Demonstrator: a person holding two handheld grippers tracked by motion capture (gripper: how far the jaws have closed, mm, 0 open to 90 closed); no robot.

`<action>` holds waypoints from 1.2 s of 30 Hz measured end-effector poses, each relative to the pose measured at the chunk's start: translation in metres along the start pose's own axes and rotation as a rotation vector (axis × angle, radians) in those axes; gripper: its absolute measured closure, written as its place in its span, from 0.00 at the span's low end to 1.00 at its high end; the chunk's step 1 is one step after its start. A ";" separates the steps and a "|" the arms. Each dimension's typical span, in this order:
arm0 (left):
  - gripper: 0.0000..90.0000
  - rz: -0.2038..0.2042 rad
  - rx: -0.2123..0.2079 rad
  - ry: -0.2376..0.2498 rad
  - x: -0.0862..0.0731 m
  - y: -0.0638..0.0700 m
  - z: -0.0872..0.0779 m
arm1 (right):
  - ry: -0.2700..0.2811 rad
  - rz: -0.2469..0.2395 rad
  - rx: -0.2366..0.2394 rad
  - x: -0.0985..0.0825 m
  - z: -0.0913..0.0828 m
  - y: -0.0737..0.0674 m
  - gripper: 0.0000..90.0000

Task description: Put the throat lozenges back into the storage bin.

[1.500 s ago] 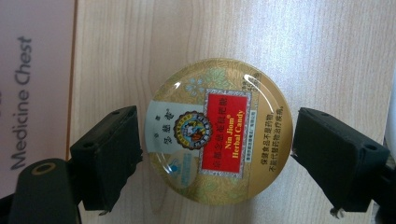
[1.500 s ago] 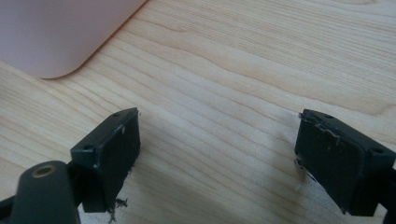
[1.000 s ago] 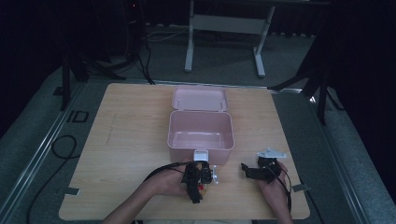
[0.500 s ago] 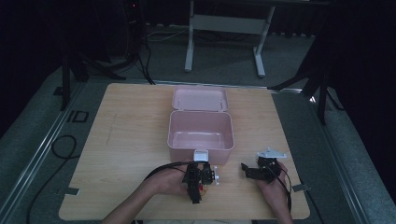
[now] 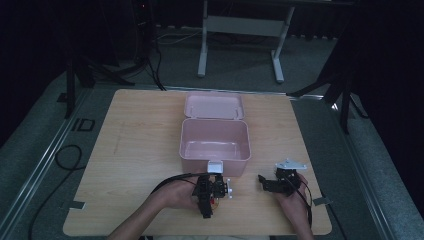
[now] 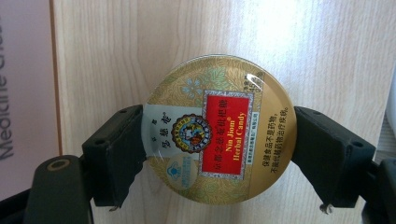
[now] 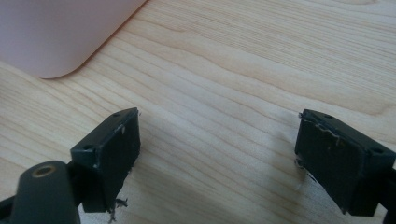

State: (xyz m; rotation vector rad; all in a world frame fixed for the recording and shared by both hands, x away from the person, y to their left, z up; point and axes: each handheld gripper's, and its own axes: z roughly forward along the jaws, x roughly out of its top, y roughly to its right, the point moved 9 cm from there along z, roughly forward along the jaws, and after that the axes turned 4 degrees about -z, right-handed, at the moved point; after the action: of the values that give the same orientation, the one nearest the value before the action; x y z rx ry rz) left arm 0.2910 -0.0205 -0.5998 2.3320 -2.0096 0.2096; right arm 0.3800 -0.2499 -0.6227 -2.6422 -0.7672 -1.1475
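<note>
A round gold candy tin (image 6: 215, 129) with a red label sits between the jaws of my left gripper (image 6: 217, 154), which is shut on it just above the wooden table. From above, the left gripper (image 5: 209, 190) is near the table's front edge, just in front of the pink box (image 5: 215, 141). My right gripper (image 5: 270, 184) rests to the right of it, low over the table. In the right gripper view, its jaws (image 7: 215, 158) stand wide apart over bare wood, with nothing between them.
The open pink box has its lid (image 5: 214, 106) folded back behind it and a white latch (image 5: 215, 167) at its front. Its inside looks bare. A corner of the box (image 7: 60, 32) lies ahead of the right gripper. Table edge (image 5: 200, 233) is close to the hands.
</note>
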 end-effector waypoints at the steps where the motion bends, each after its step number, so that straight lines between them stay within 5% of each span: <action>1: 0.23 -0.003 -0.002 0.001 -0.002 -0.001 -0.001 | 0.000 0.001 0.000 0.000 0.000 0.000 0.16; 36: 0.23 -0.082 0.022 0.027 -0.036 -0.015 -0.030 | 0.000 0.001 0.000 0.000 0.000 0.000 0.16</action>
State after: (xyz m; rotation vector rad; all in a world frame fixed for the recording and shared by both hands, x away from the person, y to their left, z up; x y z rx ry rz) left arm 0.2984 0.0214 -0.5748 2.4050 -1.9051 0.2581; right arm 0.3800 -0.2498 -0.6227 -2.6418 -0.7662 -1.1478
